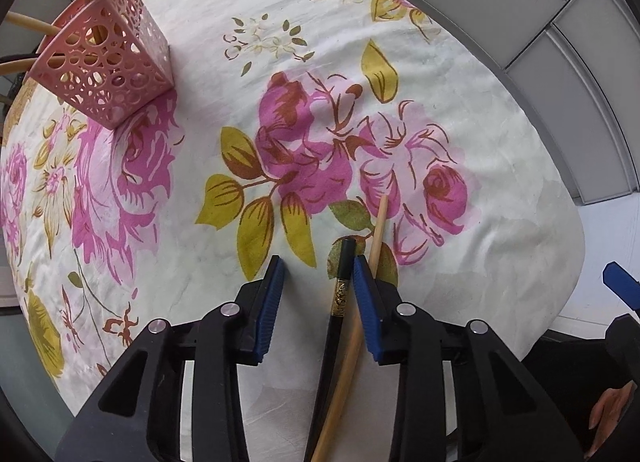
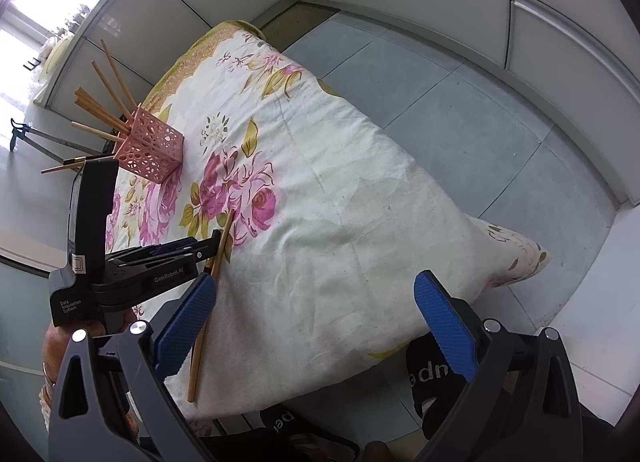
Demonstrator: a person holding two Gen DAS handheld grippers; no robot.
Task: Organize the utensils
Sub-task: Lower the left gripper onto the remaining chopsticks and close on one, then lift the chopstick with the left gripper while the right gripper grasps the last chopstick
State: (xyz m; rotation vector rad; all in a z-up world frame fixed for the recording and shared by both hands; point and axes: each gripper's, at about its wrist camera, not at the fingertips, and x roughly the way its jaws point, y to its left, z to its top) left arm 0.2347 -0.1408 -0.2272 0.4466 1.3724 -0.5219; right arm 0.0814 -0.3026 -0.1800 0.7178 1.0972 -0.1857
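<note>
Left tongs (image 1: 319, 274) sit nearest the lens, blue pads wide apart, low over the floral cloth (image 1: 460, 102) on the tabletop. Two chopsticks lie under them: a black chopstick (image 1: 340, 298) with a gold band, inside the gap but hard against the right pad, and a wooden chopstick (image 1: 378, 230) that crosses under that right pad, tip poking out beyond it. Neither is clamped.

Right tongs (image 2: 316, 316) also stand wide apart, holding nothing, hovering above the near edge of the cloth, well right of the sticks.

Pink holder (image 1: 108, 58) stands far left on the cloth, already holding several wooden sticks that splay outward.

Risks, as judgement:
- Sticks are off-centre in the gap, so closing now may shove the black one sideways or catch only one.
- Right pad sits over the wooden stick; closing could roll it away or pinch cloth with it.
- Both sticks overhang the near edge in the right wrist view; a nudge could tip them to the floor.
- Cloth is loose and wrinkled, may bunch up into the pads.
- Holder looks light and crowded; inserting at an angle may knock it over.
</note>
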